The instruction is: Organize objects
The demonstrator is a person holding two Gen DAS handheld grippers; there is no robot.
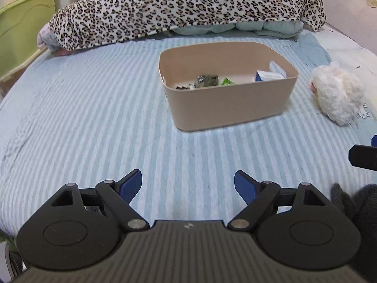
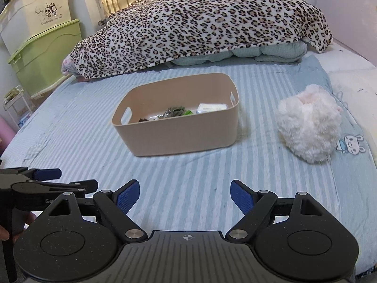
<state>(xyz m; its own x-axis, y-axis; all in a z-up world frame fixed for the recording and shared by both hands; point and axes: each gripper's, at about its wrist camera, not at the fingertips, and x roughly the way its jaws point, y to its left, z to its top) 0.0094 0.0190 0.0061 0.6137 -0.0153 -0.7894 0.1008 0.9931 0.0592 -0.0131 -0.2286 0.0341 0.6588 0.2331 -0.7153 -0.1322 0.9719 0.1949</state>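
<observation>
A bed with a blue-and-white striped sheet (image 2: 188, 200) fills the view, green storage bins (image 2: 44, 59) stacked off its left edge. A leopard-print blanket (image 2: 200, 23) is heaped along the far edge. The beige bin (image 2: 183, 134), mid-bed, holds wrappers and a white box (image 2: 212, 107); a white plush toy (image 2: 308, 122) lies near the right edge. Left gripper (image 1: 188, 186) and right gripper (image 2: 183, 194) hover at the near edge, jaws apart, empty.

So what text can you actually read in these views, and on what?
"Live happily every day": cream storage bin, under a cartoon drawing.
"Ge...": left gripper body, the rest hidden.
White box in the beige basket: print too blurred to read.
Bunny print on the bedsheet: no words.
</observation>
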